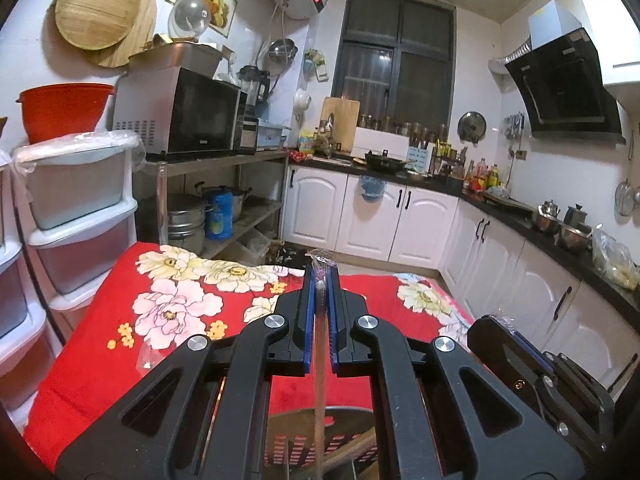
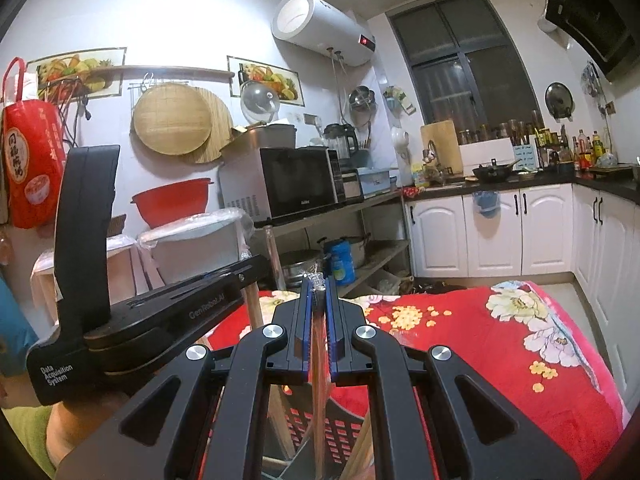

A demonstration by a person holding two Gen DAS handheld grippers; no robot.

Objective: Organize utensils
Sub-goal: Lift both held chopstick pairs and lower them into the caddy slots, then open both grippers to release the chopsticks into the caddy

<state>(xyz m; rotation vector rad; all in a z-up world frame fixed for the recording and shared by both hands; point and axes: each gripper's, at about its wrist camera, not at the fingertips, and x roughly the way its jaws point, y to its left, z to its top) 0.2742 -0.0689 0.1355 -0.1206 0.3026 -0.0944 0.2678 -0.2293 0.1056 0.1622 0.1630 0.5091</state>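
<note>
Surface: bench covered with a red floral cloth (image 1: 192,312). A small clear wrapper (image 1: 146,358) lies on the cloth left of the left gripper. A dark slotted basket (image 1: 304,436) sits at the near edge, under both grippers, with wooden handles poking out of it.

Room: kitchen. White cabinets (image 1: 372,216) under a dark counter, a microwave (image 1: 188,114) on a metal shelf, stacked plastic drawers (image 1: 76,200) with a red basin (image 1: 64,108) on top, a water heater (image 2: 320,28) high on the wall, a dark window (image 1: 396,60), a range hood (image 1: 560,84).

Left gripper (image 1: 321,276): points just below level across the bench, jaws clenched on a slim utensil in a clear sleeve (image 1: 320,344); the sleeve's tip sticks out past the fingertips and its body runs back down toward the basket.

Right gripper (image 2: 318,284): nearly level, just beside the left one, jaws pinched on crinkled clear plastic at the tips, with a thin reddish-brown stick (image 2: 320,364) running back between the fingers. Whether this is the same sleeve as the left holds: cannot tell.
</note>
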